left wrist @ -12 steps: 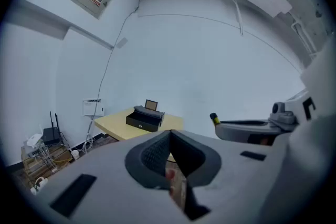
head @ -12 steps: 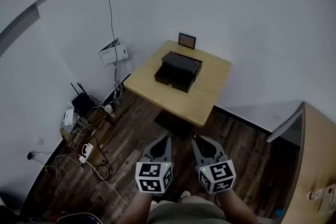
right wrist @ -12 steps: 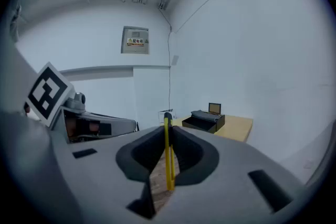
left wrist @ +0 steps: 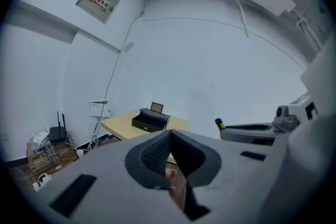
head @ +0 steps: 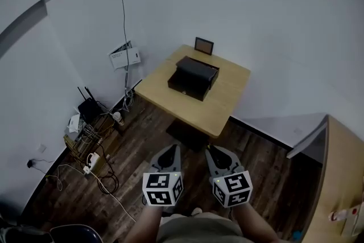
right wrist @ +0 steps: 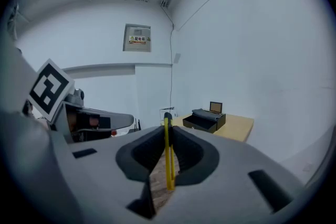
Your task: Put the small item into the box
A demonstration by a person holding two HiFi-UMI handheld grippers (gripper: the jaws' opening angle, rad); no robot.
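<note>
Almost nothing changed from half a second ago: both grippers sit a touch further left and lower in the head view, and the table (head: 227, 94) with the box (head: 193, 77) is at about the same far spot, so no real approach yet. Right gripper (head: 218, 153) has its jaws closed down on the small item (right wrist: 168, 160), a thin yellow stick with a dark tip. It stands upright between the pads, its tip poking out past the jaw ends, and the grip looks steady. Left gripper (head: 169, 152) has its jaws together with nothing between them. The person stands on the wood floor (head: 142, 139), holding both grippers low and close to the body, side by side and near each other. The box is black with its lid up and sits mid-table, well away from both grippers. A small dark frame (head: 203, 45) stands just behind it at the far edge. A cable clutter (head: 91, 122) lies on the floor to the left by the wall. Judgement: the item is already picked and this is the carry phase. What's left is walking up to the table, bringing the right gripper over the open box and letting go. The stick is long and thin, so it may need tilting to land inside.
</note>
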